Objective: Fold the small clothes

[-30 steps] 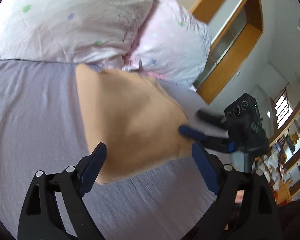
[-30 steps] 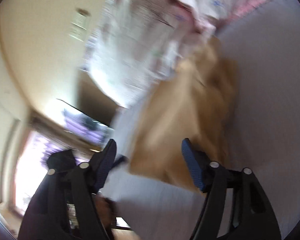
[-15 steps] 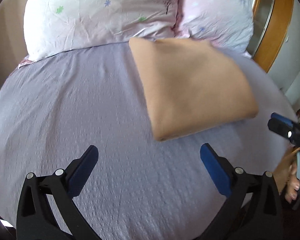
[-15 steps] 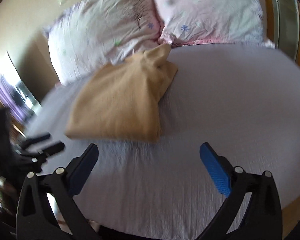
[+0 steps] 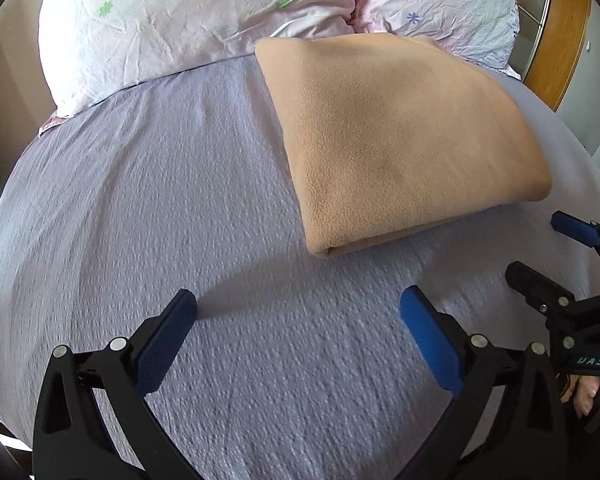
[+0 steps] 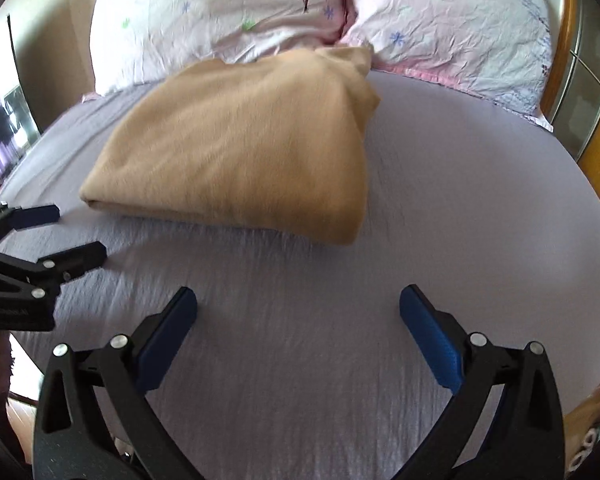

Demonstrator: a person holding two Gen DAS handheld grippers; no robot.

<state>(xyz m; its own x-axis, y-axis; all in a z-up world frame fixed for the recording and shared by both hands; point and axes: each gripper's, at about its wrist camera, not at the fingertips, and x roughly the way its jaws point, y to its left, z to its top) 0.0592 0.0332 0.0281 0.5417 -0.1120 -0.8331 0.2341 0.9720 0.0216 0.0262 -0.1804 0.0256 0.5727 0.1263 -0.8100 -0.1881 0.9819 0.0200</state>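
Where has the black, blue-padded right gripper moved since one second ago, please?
Yes: the right gripper drew back from the folded tan fleece cloth. Its fingers then reached the cloth's edge; now it is open, apart from it, above the lilac bedsheet.

Two crumpled floral pillows are leaning at the head of a lilac bedsheet, beside a wooden frame.

Bright daylight, fisheye-warped edges, slight blur
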